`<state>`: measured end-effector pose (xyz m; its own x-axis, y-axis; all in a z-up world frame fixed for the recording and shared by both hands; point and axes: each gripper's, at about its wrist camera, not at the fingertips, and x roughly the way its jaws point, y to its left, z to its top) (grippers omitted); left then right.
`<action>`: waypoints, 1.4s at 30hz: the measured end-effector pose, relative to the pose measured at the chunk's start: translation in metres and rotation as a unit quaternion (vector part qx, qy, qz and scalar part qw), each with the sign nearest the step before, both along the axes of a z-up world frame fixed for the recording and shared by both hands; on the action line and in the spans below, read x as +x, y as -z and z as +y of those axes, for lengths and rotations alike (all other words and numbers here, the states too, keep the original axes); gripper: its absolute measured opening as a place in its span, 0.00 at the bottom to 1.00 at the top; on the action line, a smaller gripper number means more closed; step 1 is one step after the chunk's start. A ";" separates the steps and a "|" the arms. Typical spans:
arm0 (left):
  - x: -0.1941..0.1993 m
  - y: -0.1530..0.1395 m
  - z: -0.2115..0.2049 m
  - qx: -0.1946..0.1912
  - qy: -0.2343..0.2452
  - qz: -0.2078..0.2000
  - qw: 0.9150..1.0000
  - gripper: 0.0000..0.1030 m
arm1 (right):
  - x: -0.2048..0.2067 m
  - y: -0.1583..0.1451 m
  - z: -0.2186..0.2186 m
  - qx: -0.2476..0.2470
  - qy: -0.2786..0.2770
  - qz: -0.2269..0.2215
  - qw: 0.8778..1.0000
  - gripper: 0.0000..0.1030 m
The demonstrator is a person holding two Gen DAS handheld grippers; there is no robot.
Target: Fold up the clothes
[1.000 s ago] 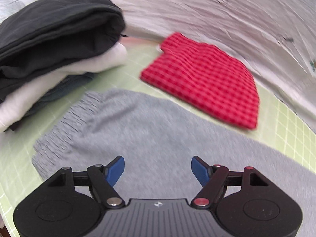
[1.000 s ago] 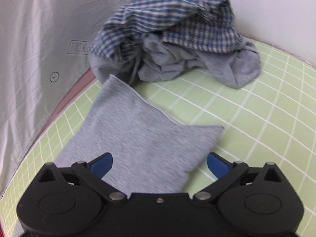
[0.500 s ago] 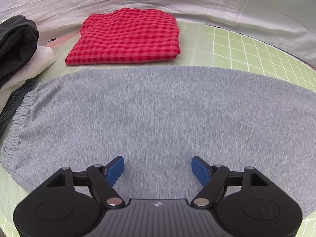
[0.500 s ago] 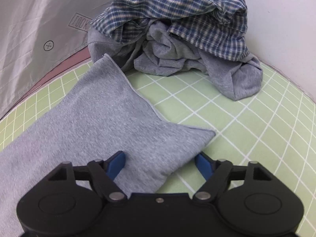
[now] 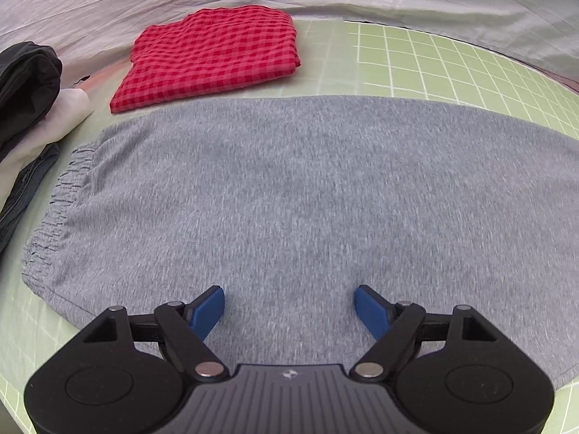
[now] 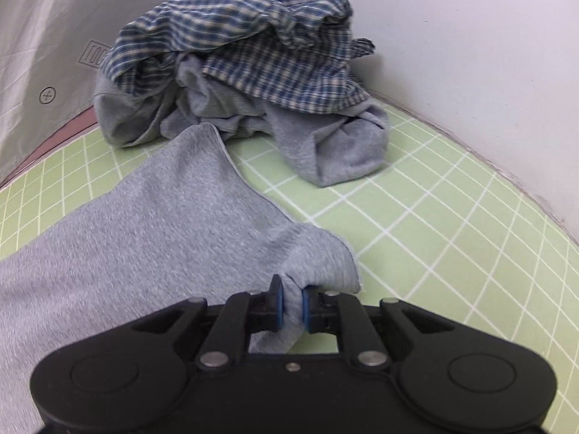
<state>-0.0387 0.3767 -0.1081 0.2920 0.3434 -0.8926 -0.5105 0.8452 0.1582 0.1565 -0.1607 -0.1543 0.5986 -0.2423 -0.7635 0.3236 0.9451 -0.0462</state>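
Grey trousers (image 5: pixel 289 188) lie flat on the green grid mat (image 5: pixel 452 68), their gathered waistband at the left in the left wrist view. My left gripper (image 5: pixel 289 307) hovers over the near edge of the cloth, its jaws wide and opening, nothing between the blue pads. In the right wrist view the leg end of the grey trousers (image 6: pixel 173 217) is bunched up at its near corner. My right gripper (image 6: pixel 291 305) is closing, and its blue pads pinch that bunched corner.
A folded red checked garment (image 5: pixel 213 58) lies beyond the trousers. A stack of folded black, white and dark clothes (image 5: pixel 25 101) sits at the left. A heap of blue checked and grey clothes (image 6: pixel 253 72) lies against the white wall (image 6: pixel 470 54).
The right gripper has gone from wide open to pinching the trouser leg's corner, which now puckers up. The left gripper swung along the trousers, so the red garment now sits ahead.
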 end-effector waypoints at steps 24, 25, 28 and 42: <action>-0.134 -0.023 0.129 -0.043 -0.244 -0.128 0.960 0.80 | -0.133 -0.035 0.182 0.076 -0.178 0.002 0.981 1.00; -0.141 -0.020 0.137 -0.045 -0.253 -0.128 0.958 0.80 | -0.139 -0.032 0.187 0.082 -0.175 0.008 0.981 1.00; -0.158 -0.013 0.158 -0.055 -0.270 -0.134 0.952 0.80 | -0.159 -0.024 0.201 0.083 -0.170 0.025 0.982 1.00; -0.139 0.018 0.199 -0.060 -0.225 -0.149 0.961 0.87 | -0.173 -0.037 0.231 0.045 -0.158 0.039 0.986 1.00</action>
<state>-0.1779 0.5754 -0.1260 0.3861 0.3949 -0.8336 -0.8367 0.5305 -0.1363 -0.0168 0.0699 -0.1173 0.5724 0.0168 -0.8198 0.0120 0.9995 0.0289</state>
